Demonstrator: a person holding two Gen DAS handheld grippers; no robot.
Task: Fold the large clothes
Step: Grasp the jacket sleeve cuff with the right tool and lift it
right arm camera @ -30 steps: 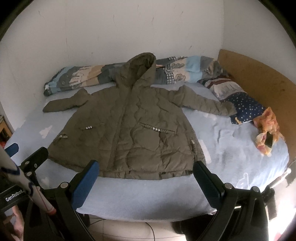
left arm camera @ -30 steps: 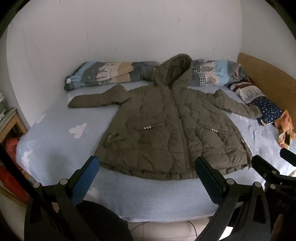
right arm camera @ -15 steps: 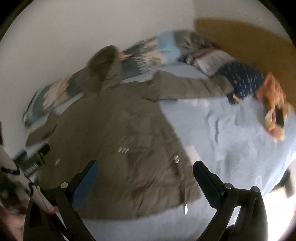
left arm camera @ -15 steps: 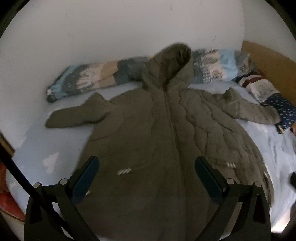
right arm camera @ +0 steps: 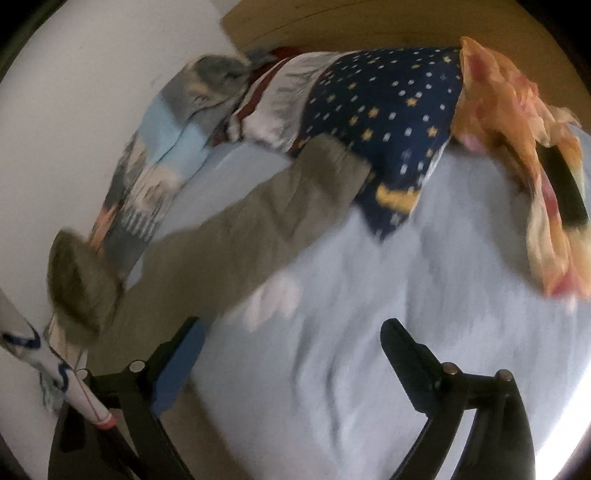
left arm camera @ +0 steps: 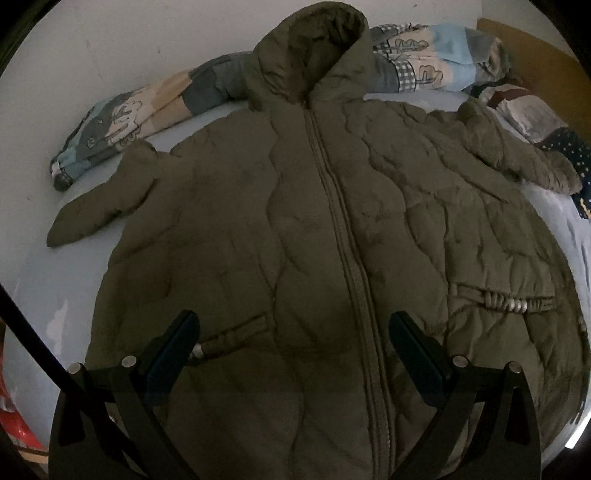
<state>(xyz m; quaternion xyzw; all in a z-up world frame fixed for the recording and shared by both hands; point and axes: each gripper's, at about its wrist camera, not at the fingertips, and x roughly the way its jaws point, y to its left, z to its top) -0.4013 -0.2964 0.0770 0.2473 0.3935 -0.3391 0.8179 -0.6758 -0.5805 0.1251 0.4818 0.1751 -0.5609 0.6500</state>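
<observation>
One jacket (left arm camera: 314,258) flat on bed (left arm camera: 55,280)

We see an olive-green quilted jacket (left arm camera: 295,229) with small silver studs at its pockets, lying on a pale blue bed sheet (right arm camera: 369,314) that carries a few white cloud shapes. Behind it we find a rolled quilt (left arm camera: 122,122) patched in light blue, beige, grey and checks with drawn trees, a navy pillow (right arm camera: 388,107) dotted with white and yellow stars, a white and dark red striped cloth (right arm camera: 273,99), and an orange, pink-flecked cloth (right arm camera: 517,122). Our left tool (left arm camera: 295,343) and right tool (right arm camera: 291,354) are black with blue pads, the wall (left arm camera: 110,37) is white, and the headboard (right arm camera: 369,22) is tan.
</observation>
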